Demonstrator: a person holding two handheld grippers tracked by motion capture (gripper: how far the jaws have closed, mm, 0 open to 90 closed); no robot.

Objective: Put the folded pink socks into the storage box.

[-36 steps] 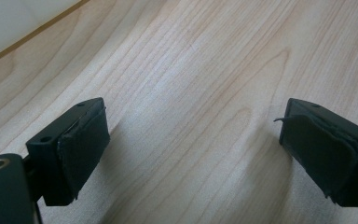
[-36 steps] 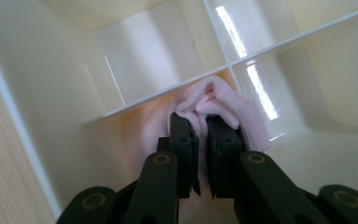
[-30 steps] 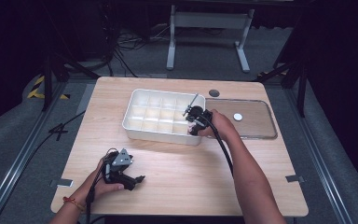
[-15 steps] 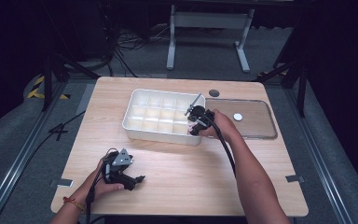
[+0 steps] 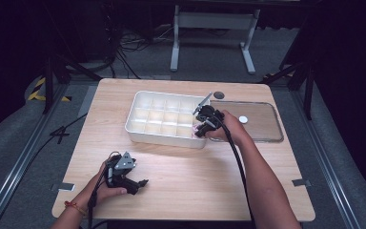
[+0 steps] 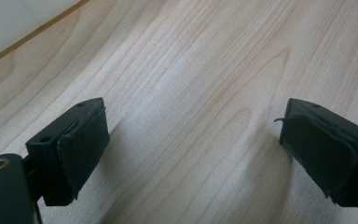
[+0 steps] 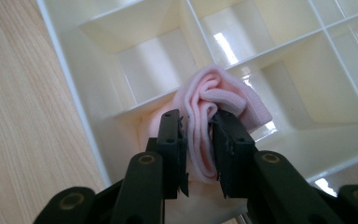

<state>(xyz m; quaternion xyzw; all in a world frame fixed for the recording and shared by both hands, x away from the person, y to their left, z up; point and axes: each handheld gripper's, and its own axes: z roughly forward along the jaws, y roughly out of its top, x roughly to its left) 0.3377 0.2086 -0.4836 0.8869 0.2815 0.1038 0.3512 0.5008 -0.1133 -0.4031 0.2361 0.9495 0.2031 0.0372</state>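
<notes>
The right tool [image 5: 201,125] hangs over the near right corner of the white compartment tray [image 5: 145,133], tilted down into the corner cell. In the right gripper view its two black jaws stand a little apart with a rolled pink cloth [image 7: 216,109] between them; the jaws have just been opening, and their pads lie against the folds of the roll on both sides, so whether they still pinch it cannot be told for certain, though the cloth sits snug in the gap. The pink cloth itself rests in that corner cell of the tray, bulging over the divider toward the next cell; in the high view a spot of pink [image 5: 196,129] shows just below the right tool, inside the tray's near wall.

The tray lies toward the far middle of the wooden desk [image 5: 190,176]. Just right of the tray lies its clear lid [image 5: 262,121], flat on the desk, touching or nearly touching the tray's right end.

The left tool [image 5: 140,183] rests near the desk's front edge, well apart from the tray, jaws wide apart with bare wood between them.
</notes>
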